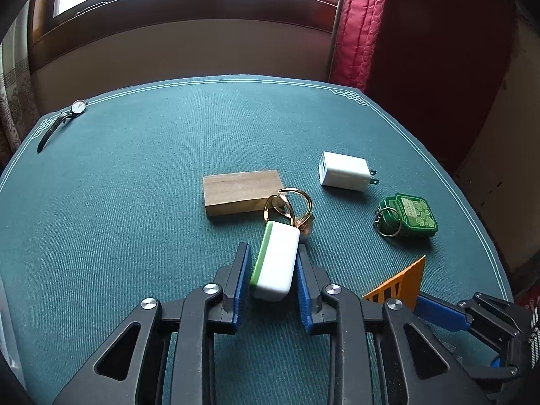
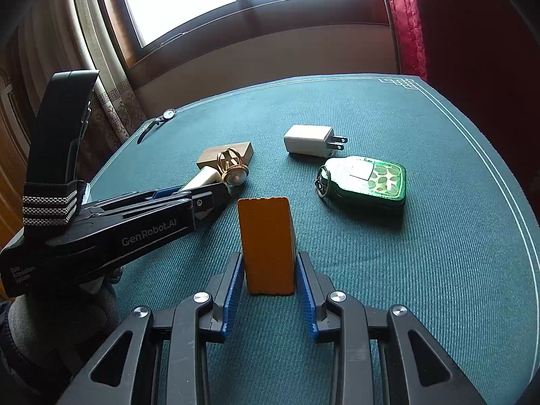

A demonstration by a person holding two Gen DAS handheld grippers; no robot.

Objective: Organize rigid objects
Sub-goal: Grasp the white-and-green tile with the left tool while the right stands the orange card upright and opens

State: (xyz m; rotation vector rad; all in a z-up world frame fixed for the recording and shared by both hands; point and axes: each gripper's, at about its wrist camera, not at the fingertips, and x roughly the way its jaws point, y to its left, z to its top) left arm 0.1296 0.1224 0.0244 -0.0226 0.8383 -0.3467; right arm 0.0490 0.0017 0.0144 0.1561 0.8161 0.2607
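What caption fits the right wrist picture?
Right gripper grips an orange block above the green table.

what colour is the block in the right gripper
Orange. The block sits between the right gripper's blue pads, seen best in the right wrist view.

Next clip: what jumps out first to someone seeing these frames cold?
Each gripper clamps a block: the left gripper a white-and-green tile, the right gripper an orange block. Beyond them on the green table lie a white charger and a green tag.
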